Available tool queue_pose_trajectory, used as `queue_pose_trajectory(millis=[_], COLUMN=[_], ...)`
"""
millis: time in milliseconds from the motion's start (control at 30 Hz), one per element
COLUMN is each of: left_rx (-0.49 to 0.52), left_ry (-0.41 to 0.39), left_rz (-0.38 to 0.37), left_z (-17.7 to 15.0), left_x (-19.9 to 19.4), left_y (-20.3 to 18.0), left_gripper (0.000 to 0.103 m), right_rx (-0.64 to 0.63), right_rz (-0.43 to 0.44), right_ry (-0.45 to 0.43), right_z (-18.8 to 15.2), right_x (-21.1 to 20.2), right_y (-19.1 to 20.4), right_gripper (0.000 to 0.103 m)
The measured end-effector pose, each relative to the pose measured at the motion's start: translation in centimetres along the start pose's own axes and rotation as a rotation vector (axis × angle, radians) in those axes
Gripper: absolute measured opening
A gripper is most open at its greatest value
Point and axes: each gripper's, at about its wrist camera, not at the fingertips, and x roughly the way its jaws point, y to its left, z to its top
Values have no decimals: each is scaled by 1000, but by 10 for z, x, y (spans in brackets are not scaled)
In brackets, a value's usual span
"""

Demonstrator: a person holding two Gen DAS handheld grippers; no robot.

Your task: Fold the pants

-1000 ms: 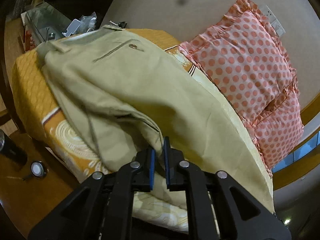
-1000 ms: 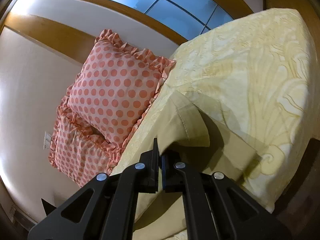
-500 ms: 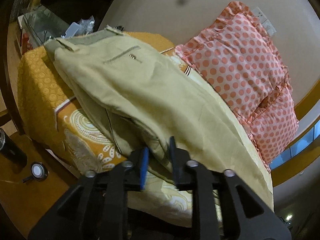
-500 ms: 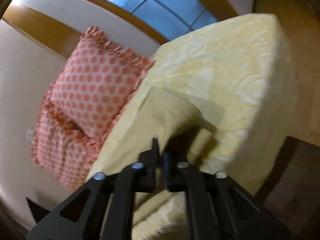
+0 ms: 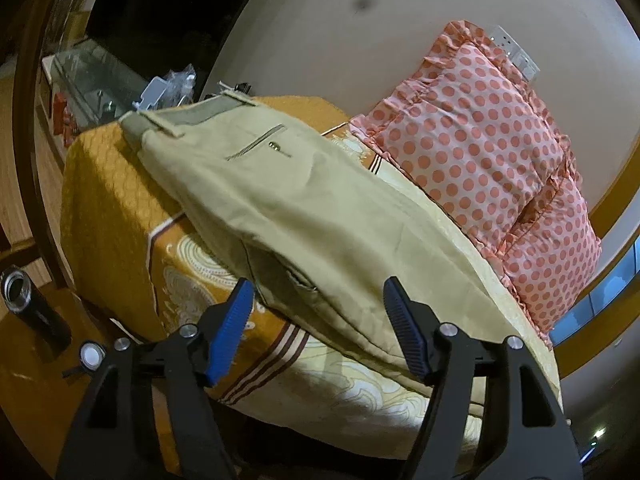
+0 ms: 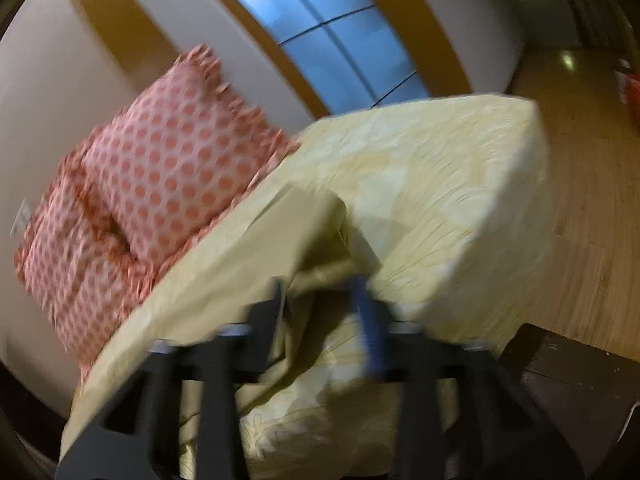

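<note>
We see the khaki pants (image 5: 280, 200) lying folded lengthwise on the bed (image 5: 104, 184), stretched from the waistband at the far orange end toward the pale yellow end. Our left gripper (image 5: 318, 300) stands with its blue-padded fingers (image 5: 230, 328) spread wide apart, holding nothing; the near folded edge of the pants lies just beyond and between them. Our right gripper (image 6: 320, 292) is also parted, its fingers either side of the leg hems (image 6: 280, 236), though blur keeps us from telling whether they touch the cloth. The pants look smooth on top, with a buttoned back pocket (image 5: 260, 146) facing up and a layered, creased edge along the near side. Two polka-dot pillows (image 5: 480, 152) sit just beside them against the wall.
</note>
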Motion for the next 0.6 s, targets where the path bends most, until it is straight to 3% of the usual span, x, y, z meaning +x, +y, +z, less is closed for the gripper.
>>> queue_pose_trajectory(millis=[33,167,267,367,467,500,600], left_rx=[-8,-25,-32,-43,-57,-61,-79], left_ry=[-1,-22,-55,-72,-82,-82,-76], left_rz=[-2,-2,-11,-25,-32,-35,-39], left_z=[-1,-2,-2,0,2,3,5], left_x=[0,-2,-7,-9,-8,-7,-4], left_y=[2,7,10,12,13,13,16], left_gripper=[71,80,88,92,95,96,99], right_rx=[-16,-72,-157,-271,-401,-472,-658], right_rz=[-6,42,169,376,607,694,799], right_ry=[-4,-38,-59,-26,98,181,415], right_z=[0,13,24,12,-32,-63,-141], right_x=[1,4,4,1,2,3,8], right_y=[4,32,86,162,246,280,333], right_gripper=[10,8,8,8,8,8,9])
